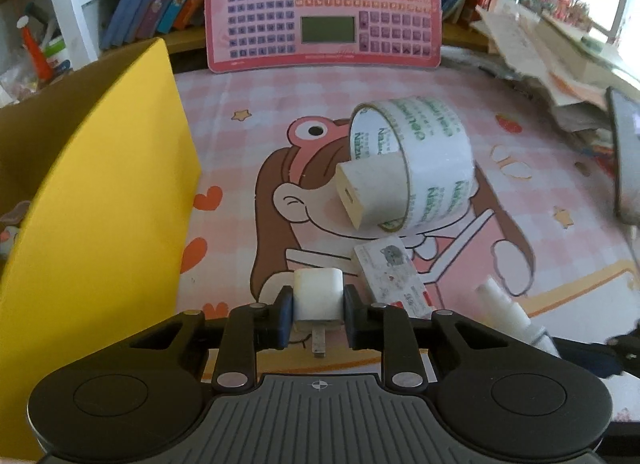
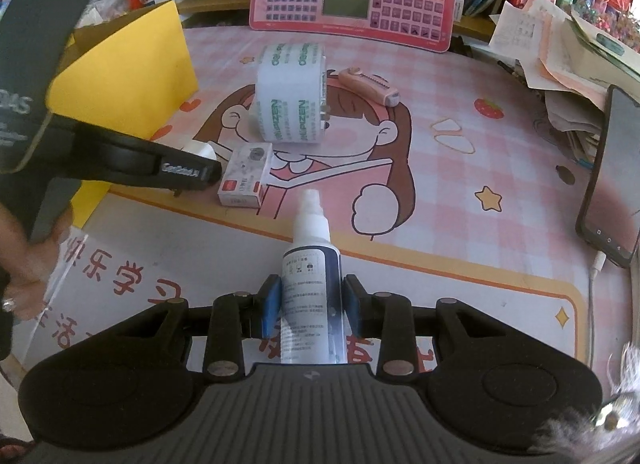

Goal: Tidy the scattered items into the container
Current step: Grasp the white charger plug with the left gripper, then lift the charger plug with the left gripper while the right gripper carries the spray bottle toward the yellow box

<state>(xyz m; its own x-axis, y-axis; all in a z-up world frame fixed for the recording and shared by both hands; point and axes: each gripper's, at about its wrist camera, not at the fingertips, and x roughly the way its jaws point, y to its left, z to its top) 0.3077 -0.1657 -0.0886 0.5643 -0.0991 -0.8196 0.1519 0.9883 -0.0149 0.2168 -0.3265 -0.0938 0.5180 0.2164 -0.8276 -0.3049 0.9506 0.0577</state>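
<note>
Two hand-held tools work a cluttered worktop covered by a pink cartoon mat. The left tool (image 1: 318,318) has its pads clamped on a small white plug adapter (image 1: 319,296), metal prongs showing beneath it, close to the worktop's near edge. The right tool (image 2: 310,304) is clamped around a white spray bottle (image 2: 312,264), nozzle pointing toward the far edge.

The container, a yellow-walled cardboard box (image 1: 100,192), stands at the left edge, just beside the adapter. Waiting mid-worktop: a roll of clear tape (image 1: 420,160) propped on edge with a second white adapter (image 1: 372,192) lodged in its core, a small carton (image 1: 390,272) lying flat, and a pink utility knife (image 2: 370,84) beyond the roll.

The step in hand looks like lifting the adapter. Done well, it should rise clear of the box's tall wall before swinging left, keeping the prongs from snagging.

The tape's green print seems to read "Qiaipizen"; the left tool's arm bears a logo too blurred to read. Red Chinese characters on a white sheet include "乐学习".
</note>
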